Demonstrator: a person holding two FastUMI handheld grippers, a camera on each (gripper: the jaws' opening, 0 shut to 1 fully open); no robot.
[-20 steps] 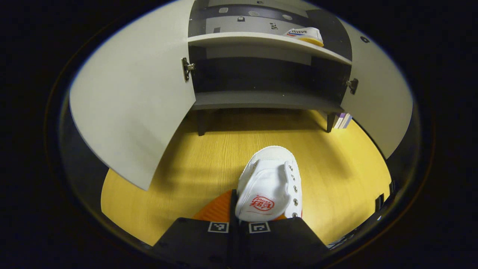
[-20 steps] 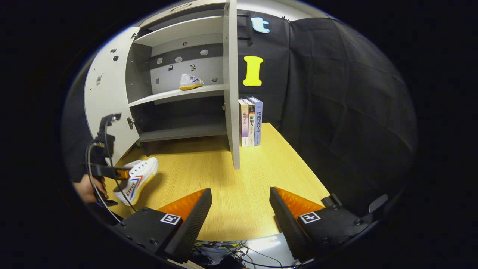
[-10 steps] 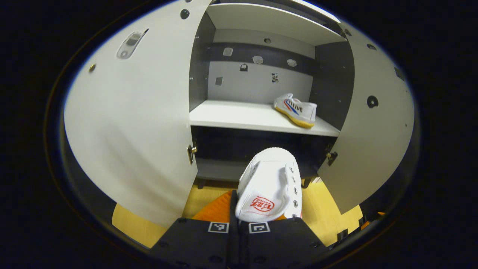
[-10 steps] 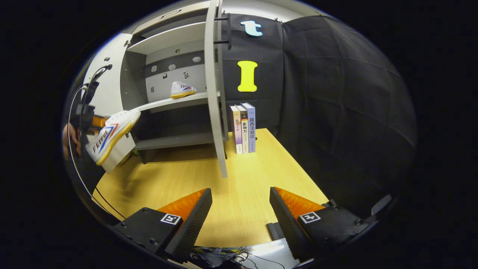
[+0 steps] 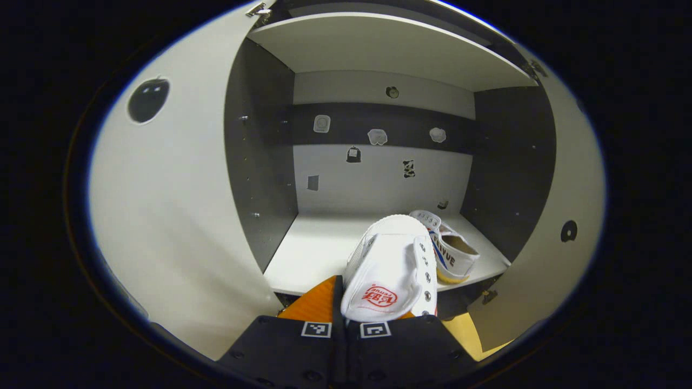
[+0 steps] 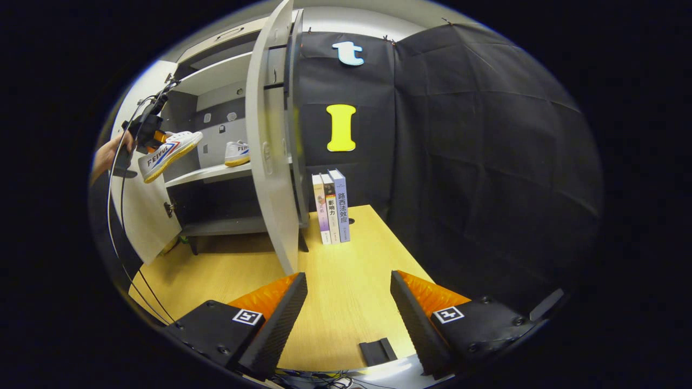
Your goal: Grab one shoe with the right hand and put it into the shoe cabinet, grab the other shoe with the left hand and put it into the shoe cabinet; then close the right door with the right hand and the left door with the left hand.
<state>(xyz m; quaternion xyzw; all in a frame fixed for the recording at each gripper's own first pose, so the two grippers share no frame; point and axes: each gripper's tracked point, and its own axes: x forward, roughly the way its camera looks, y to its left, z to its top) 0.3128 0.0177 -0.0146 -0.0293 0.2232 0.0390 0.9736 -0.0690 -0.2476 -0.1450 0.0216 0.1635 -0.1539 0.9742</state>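
Shoe point(image 5: 451, 254) on cabinet shelf point(image 5: 319, 251); books point(image 6: 331, 208) right of cabinet.

We see three books point(image 6: 331, 208) standing upright side by side on the wooden table point(image 6: 346, 302), close against the black cloth wall point(image 6: 486, 162). A small dark block point(image 6: 378, 351) lies flat near the table's front edge. Loose cables point(image 6: 313, 378) trail just below that edge.

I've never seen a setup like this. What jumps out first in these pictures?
A white shoe pinched in the left gripper, held up before the open shoe cabinet. Its mate, the other shoe, already sits on the shelf inside, to the right. The right gripper hangs open over the wooden table, near three upright books.
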